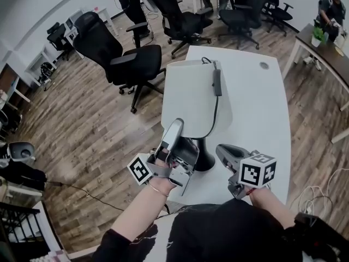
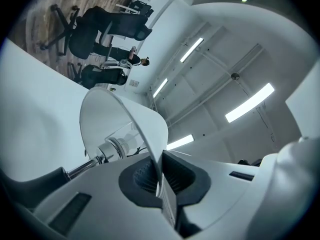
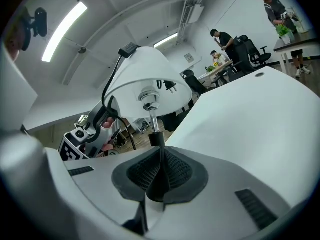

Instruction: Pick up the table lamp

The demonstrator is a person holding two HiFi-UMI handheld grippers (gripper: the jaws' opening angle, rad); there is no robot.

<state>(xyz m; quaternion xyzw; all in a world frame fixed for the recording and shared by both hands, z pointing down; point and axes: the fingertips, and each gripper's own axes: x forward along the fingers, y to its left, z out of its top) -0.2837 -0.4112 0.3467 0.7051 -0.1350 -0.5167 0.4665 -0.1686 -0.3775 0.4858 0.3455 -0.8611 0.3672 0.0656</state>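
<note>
The table lamp stands on the white table (image 1: 256, 108), with a white shade (image 1: 191, 91) and a black round base (image 1: 205, 160). Its black cord with an inline switch (image 1: 217, 83) lies draped over the shade. My left gripper (image 1: 175, 125) points upward and is shut on the shade's lower rim; in the left gripper view the thin rim (image 2: 150, 144) runs down between the pads of the gripper (image 2: 161, 170). My right gripper (image 1: 220, 150) sits low beside the base, shut with nothing held. In the right gripper view its tips (image 3: 159, 156) face the lamp's metal stem (image 3: 152, 118).
Black office chairs (image 1: 128, 56) (image 1: 185, 18) stand on the wooden floor beyond the table's far left. A second table with a small plant (image 1: 318, 35) is at the right, with people standing at the back. A cable hole (image 1: 264, 65) marks the tabletop's far end.
</note>
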